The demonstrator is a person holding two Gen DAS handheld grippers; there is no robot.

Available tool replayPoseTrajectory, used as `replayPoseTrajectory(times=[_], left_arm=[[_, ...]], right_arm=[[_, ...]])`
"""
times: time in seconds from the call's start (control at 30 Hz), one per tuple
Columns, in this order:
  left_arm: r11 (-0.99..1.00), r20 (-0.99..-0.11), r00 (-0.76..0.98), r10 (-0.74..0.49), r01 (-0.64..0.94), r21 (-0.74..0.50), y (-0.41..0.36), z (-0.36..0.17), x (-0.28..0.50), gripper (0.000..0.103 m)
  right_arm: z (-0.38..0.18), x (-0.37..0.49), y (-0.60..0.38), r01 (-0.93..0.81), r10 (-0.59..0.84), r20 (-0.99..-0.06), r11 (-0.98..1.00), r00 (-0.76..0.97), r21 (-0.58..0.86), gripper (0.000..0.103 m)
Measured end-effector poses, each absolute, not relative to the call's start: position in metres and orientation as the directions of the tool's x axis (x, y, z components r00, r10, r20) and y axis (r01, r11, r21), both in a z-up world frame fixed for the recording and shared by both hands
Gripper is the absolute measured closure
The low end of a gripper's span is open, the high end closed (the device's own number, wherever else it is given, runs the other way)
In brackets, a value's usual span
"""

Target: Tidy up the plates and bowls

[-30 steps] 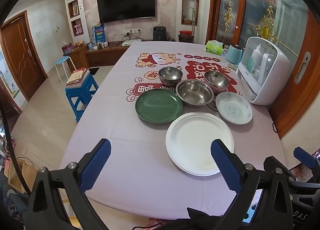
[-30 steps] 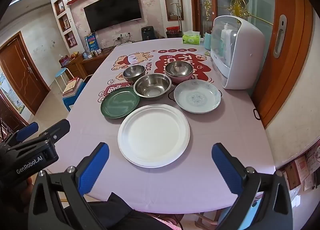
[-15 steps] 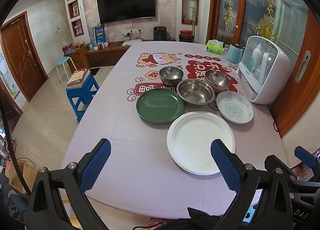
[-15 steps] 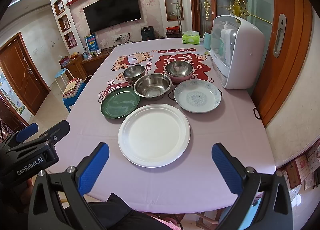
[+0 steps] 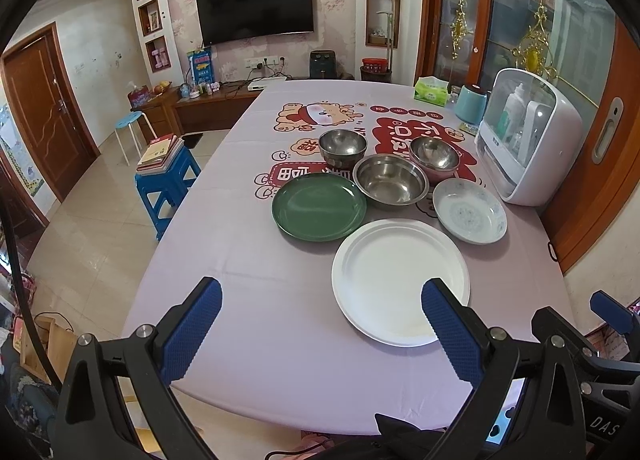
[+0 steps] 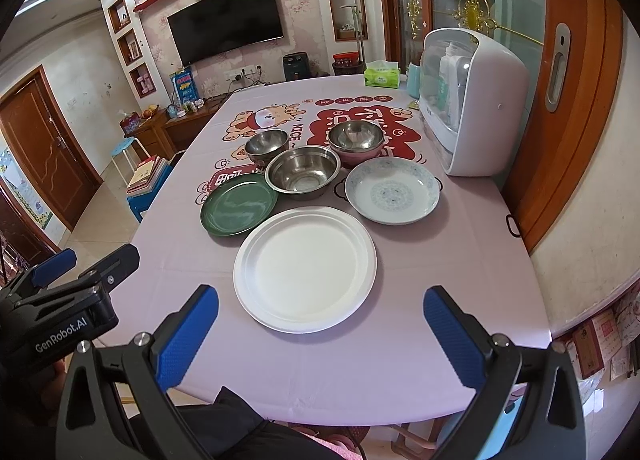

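Left tool (image 5: 318, 324): blue-padded jaws spread wide, holding nothing, poised above the near edge of the surface. Right tool (image 6: 320, 324): likewise wide apart and empty, with the large white round plate (image 6: 305, 269) lying between and beyond its fingers. Neither touches any dish.

Dishes sit grouped mid-surface. The white plate is nearest. Behind it to the left is the dark green round plate (image 6: 239, 204), behind it to the right the pale blue patterned shallow dish (image 6: 391, 191). The large stainless steel bowl (image 6: 303, 172) stands between those two, and further back are a small steel bowl (image 6: 267, 143) and a pink-walled steel bowl (image 6: 355, 139).

Risks, as judged:
- Green plate and large steel bowl appear to touch or nearly so; lifting one may drag the other.
- Flat rims lie close on the cloth, so a jaw may catch the cloth and shift the whole group.
- A glazed or steel rim could slip from a shallow pinch.

Surface: long table under a lilac tablecloth (image 5: 248, 300) with red cartoon prints. A white domed countertop cabinet (image 5: 528, 136) stands at the right edge, a green tissue box (image 5: 431, 91) beyond it.

Room: wall-mounted television (image 5: 256, 6), blue plastic stool stacked with books (image 5: 166, 176), tiled floor, wooden door on the left.
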State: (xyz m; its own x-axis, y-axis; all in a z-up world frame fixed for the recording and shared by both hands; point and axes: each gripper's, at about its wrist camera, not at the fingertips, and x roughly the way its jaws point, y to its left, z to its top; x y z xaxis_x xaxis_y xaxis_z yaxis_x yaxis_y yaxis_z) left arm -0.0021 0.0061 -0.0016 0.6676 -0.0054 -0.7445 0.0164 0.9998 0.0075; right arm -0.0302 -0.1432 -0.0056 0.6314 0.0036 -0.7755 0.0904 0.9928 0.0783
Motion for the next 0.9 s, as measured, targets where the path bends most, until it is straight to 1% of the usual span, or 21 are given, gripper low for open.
replayPoseTrajectory(times=[0.23, 0.53, 0.73, 0.9], left_arm=[[1.000, -0.741, 0.671, 0.013, 0.004, 0.021, 0.000, -0.011, -0.014, 0.003], [1.000, -0.747, 0.665, 0.015, 0.001, 0.021, -0.005, -0.008, -0.018, 0.003], [0.999, -0.761, 0.648, 0.037, -0.043, 0.013, -0.011, -0.009, -0.018, 0.003], [0.997, -0.753, 0.656, 0.048, -0.080, -0.006, -0.015, -0.007, -0.022, 0.003]], right_arm=[[-0.009, -0.031, -0.148, 0.087, 0.012, -0.772, 0.992, 0.636, 0.087, 0.000], [-0.008, -0.035, -0.156, 0.090, 0.017, -0.770, 0.991, 0.638, 0.097, 0.000], [-0.008, -0.039, -0.168, 0.082, 0.045, -0.767, 0.989, 0.640, 0.126, 0.000], [-0.001, -0.044, -0.182, 0.068, 0.054, -0.749, 0.989, 0.660, 0.131, 0.000]])
